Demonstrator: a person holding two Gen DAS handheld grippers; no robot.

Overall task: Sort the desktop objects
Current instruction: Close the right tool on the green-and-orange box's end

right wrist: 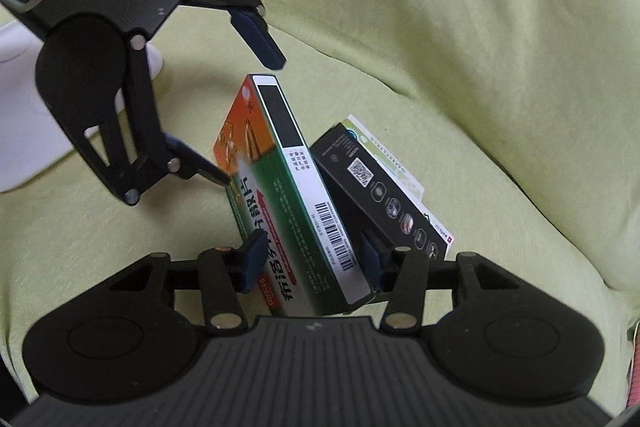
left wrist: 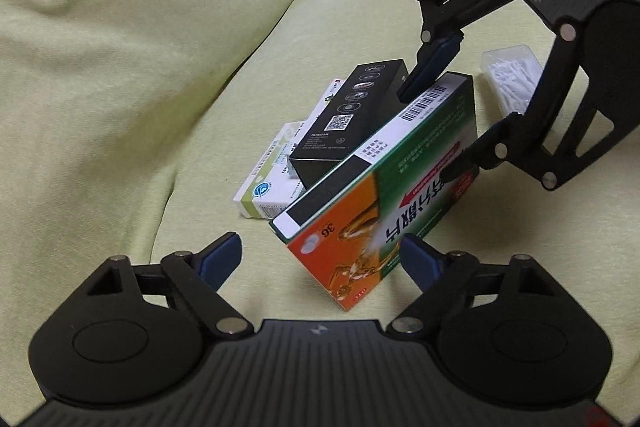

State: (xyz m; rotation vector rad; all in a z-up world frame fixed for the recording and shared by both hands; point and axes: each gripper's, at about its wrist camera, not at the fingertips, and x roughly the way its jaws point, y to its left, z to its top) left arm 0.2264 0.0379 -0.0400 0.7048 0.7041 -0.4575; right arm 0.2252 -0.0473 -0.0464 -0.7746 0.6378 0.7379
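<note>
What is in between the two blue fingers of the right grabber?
The green-and-orange cardboard medicine box stands on its edge between the right gripper fingers, leaning against the black box. Best seen in the right wrist view.

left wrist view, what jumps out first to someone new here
The green and orange cardboard medicine box stands tilted on edge mid-frame, clamped by the right gripper from above. It leans against a black cardboard box atop white cartons, on the pale green fabric. The left gripper is open below.

Right tool grips tilted green-orange box beside black box.
</note>
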